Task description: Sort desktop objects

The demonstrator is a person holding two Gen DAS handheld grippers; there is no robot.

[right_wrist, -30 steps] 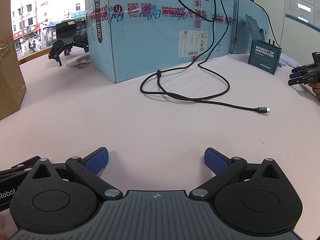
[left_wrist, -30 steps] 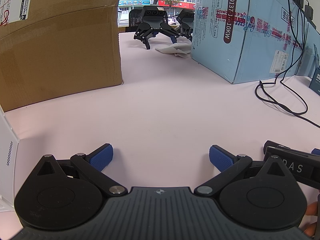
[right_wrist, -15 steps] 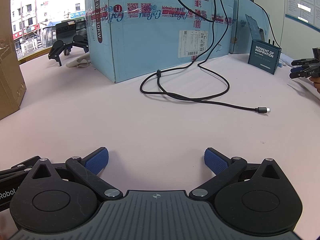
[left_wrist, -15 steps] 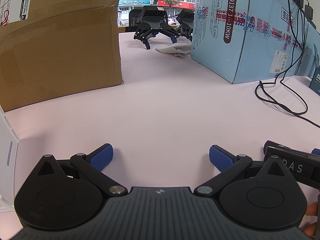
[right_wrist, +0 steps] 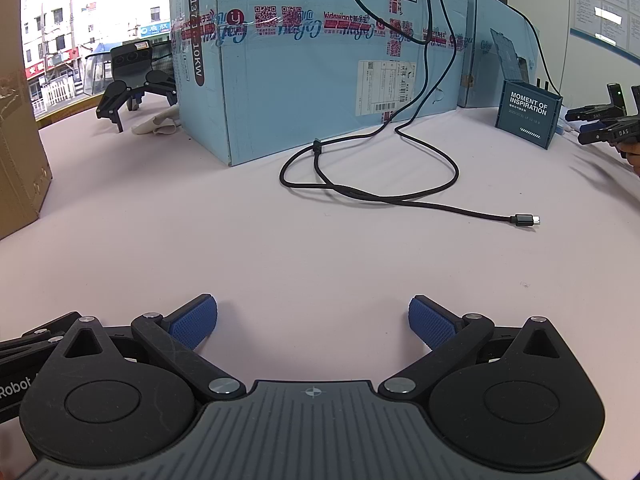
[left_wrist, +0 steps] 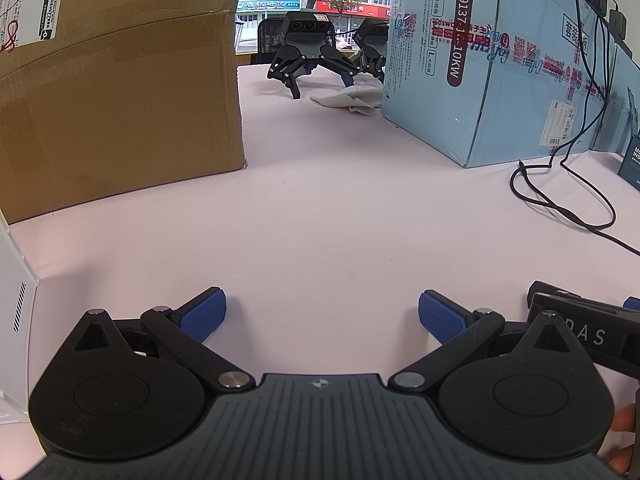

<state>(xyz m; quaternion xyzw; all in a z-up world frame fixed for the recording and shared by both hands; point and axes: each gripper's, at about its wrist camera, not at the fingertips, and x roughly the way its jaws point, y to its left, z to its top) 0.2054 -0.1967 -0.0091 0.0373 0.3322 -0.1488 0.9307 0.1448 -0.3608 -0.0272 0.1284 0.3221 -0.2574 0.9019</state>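
Step in hand: by my reading the sorting has not begun; both grippers rest low over the bare desk (right_wrist: pixel 320 248) with nothing taken up
Left gripper (left_wrist: pixel 322 314): jaws spread wide, blue pads far apart, empty, well short of the blue carton (left_wrist: pixel 480 60) and to its left
Right gripper (right_wrist: pixel 313 316): jaws spread wide as well, empty, in front of the blue carton with open desk between
Black cable (right_wrist: pixel 384 192): the likeliest thing to sort; it hangs down the carton's front face, loops on the desk just before the carton, and trails right to a plug (right_wrist: pixel 525 220) lying free
Dark pen box (right_wrist: pixel 528 118): printed "MOMENT OF INSPIRATION", upright to the right of the carton, near its far corner
Brown carton (left_wrist: pixel 116 92): left of the blue carton, a clear lane of desk between them
Spare grippers (left_wrist: pixel 308 56): two idle units at the far end of that lane, beside the blue carton's left face, with a crumpled cloth (left_wrist: pixel 348 102) just before them
Another handheld gripper (right_wrist: pixel 600 120): right of the pen box, at the view's edge
Next move calls for: I judge the right gripper should reach forward to the plug end, come down with the pads either side of the thin cable, and close gently; a flat cable on a smooth desk may slip out
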